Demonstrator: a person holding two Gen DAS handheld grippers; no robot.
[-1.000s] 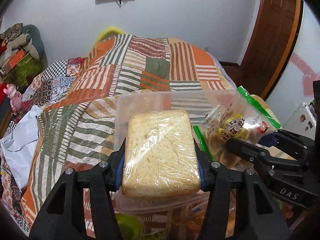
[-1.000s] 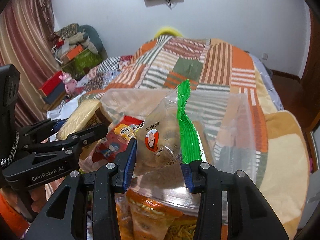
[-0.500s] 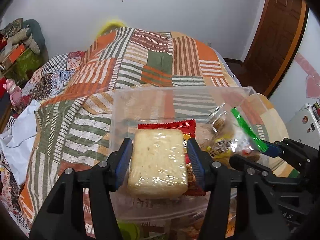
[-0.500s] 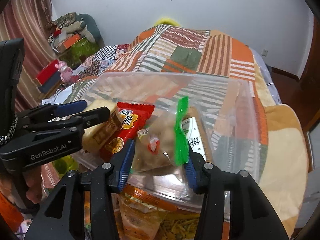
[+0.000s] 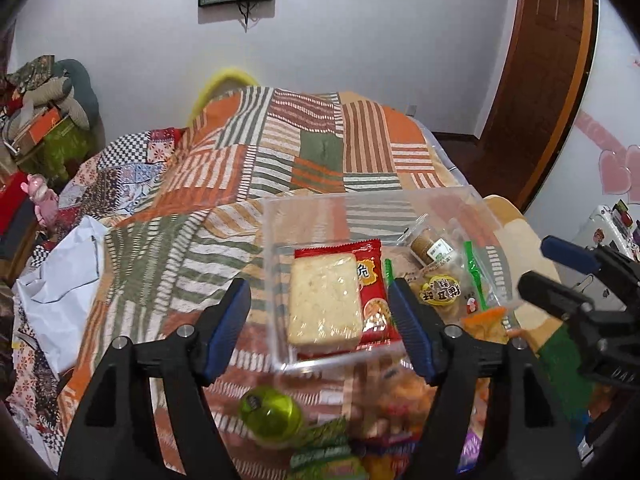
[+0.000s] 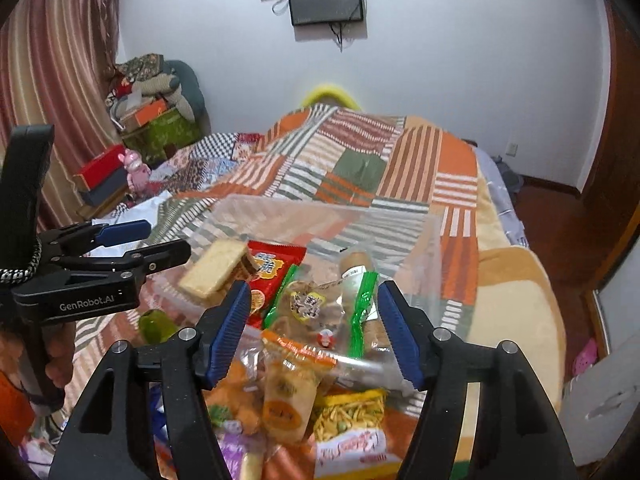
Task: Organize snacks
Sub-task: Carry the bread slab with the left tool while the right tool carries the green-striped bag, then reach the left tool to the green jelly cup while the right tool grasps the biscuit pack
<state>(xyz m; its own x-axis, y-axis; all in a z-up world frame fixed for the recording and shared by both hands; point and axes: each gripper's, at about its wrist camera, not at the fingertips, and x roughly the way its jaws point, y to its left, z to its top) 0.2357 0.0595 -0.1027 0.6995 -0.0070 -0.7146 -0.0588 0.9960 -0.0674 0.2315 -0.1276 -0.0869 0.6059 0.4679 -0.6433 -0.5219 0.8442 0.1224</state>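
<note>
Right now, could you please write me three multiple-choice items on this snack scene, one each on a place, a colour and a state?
1. Where does the wrapped bread slice lie?
A. inside the clear plastic bin
B. on the quilt
C. between the left gripper's pads

2. What colour is the packet under the bread?
A. blue
B. red
C. white

3. How does the right gripper stand?
A. clamped on the bread
B. clamped on the green-sealed cookie bag
C. opening, pads clear of everything

Answers: A, the bin's walls surround it; B, red shows beside the bread; C, gaps show beside both blue pads.
</note>
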